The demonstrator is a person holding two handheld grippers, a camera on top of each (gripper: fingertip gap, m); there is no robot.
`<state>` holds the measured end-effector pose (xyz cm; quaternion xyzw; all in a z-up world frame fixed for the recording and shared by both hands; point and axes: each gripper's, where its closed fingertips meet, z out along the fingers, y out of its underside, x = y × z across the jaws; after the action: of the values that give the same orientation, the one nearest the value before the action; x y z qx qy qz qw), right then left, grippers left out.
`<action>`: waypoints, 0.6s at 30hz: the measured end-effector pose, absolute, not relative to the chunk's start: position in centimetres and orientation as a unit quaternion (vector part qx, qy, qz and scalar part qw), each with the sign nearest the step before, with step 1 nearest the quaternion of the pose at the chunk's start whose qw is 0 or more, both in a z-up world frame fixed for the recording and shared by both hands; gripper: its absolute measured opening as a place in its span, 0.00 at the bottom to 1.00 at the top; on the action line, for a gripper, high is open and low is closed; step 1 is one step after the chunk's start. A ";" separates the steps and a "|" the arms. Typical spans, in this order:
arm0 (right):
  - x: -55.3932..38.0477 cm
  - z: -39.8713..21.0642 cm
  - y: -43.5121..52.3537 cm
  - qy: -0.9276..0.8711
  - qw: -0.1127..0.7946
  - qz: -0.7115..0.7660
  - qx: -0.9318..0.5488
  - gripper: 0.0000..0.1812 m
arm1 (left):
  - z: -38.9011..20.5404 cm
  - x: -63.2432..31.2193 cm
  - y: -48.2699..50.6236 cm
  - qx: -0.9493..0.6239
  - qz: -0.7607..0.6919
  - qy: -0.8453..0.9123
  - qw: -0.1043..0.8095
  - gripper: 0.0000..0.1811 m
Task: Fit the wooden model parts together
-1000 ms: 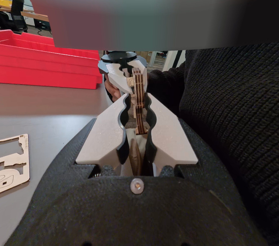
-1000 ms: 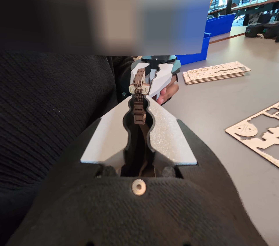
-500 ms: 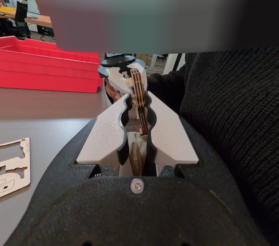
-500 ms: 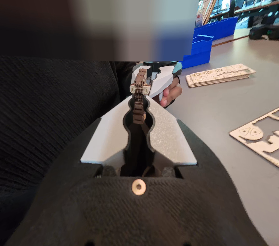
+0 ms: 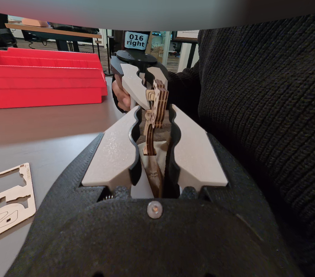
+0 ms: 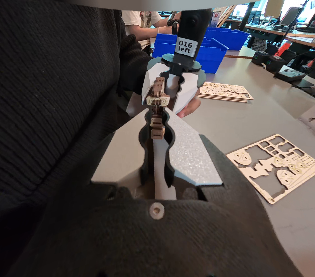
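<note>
The wooden model (image 5: 159, 103), a small stack of layered plywood pieces with a crosspiece, is held in the air in front of a person's black sweater (image 5: 255, 115). My right gripper (image 6: 156, 111) is shut on the model's (image 6: 156, 132) lower part. It shows from the front in the left wrist view (image 5: 153, 98). My left gripper (image 5: 155, 107) is open. Its fingertips stand on either side of the model with a gap on each side. In the right wrist view the left gripper (image 6: 162, 103) is spread wide, and the model's upper end lies beside one finger.
A red bin (image 5: 51, 78) stands on the grey table (image 5: 51, 149) to the left. Cut-out plywood sheets lie flat (image 5: 15, 197) (image 6: 272, 166). A stack of uncut sheets (image 6: 225, 91) and blue bins (image 6: 211, 57) sit farther back. Another person (image 6: 144, 20) sits behind. My two grippers' fingertips are within a few centimetres of each other.
My left gripper has opened its jaws and let go of the model. My right gripper keeps hold of it. Both cameras have shifted a little.
</note>
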<state>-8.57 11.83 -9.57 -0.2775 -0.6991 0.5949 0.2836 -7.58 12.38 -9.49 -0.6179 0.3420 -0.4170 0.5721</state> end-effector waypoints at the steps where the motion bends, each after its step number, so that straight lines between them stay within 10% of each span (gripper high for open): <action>1: -8.5 -9.5 11.9 -0.698 0.284 0.596 -0.277 0.06 | -9.5 -7.6 12.4 -0.618 -0.421 0.341 0.570 0.17; 18: -9.0 -10.2 12.7 -0.695 0.284 0.587 -0.302 0.06 | -9.9 -8.5 13.1 -0.633 -0.441 0.312 0.555 0.12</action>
<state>-9.00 12.69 -10.16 -0.3025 -0.6950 0.5874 0.2835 -8.48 13.15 -9.93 -0.6326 0.3120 -0.4408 0.5551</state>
